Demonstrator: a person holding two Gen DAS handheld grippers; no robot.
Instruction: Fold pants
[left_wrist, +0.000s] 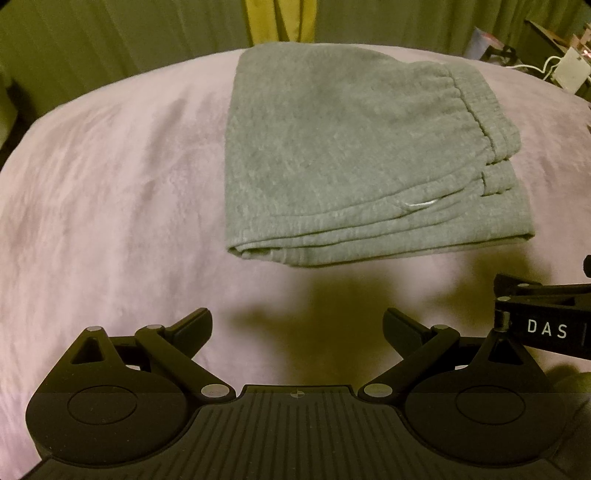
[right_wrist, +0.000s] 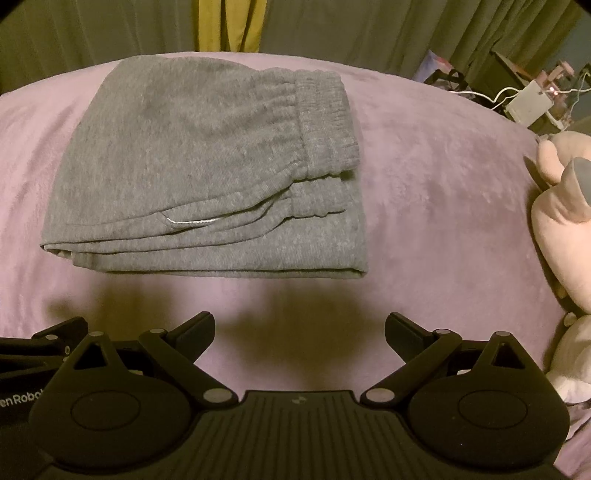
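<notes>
One pair of grey pants (left_wrist: 351, 158) on show, folded into a compact stack of layers and lying flat on the lilac bed cover (left_wrist: 110, 184), toward its far edge, waistband (right_wrist: 325, 122) turned to the right. One short white stitch line (right_wrist: 190, 221) shows on the top layer near the front fold. Two grippers in play, both off the cloth: the left gripper (left_wrist: 297, 325) hovers over bare cover just short of the stack's near edge, jaws spread wide with nothing between them. The right gripper (right_wrist: 299, 326) sits alongside, same story, jaws wide and holding nothing, and its black body pokes into the left view's right edge. Over at the cover's right edge, two plush toys: a pink one (right_wrist: 565, 225) and a paler one (right_wrist: 576, 365) below it. Green curtains (right_wrist: 369, 29) hang behind, one yellow strip (right_wrist: 231, 26) between them.
</notes>
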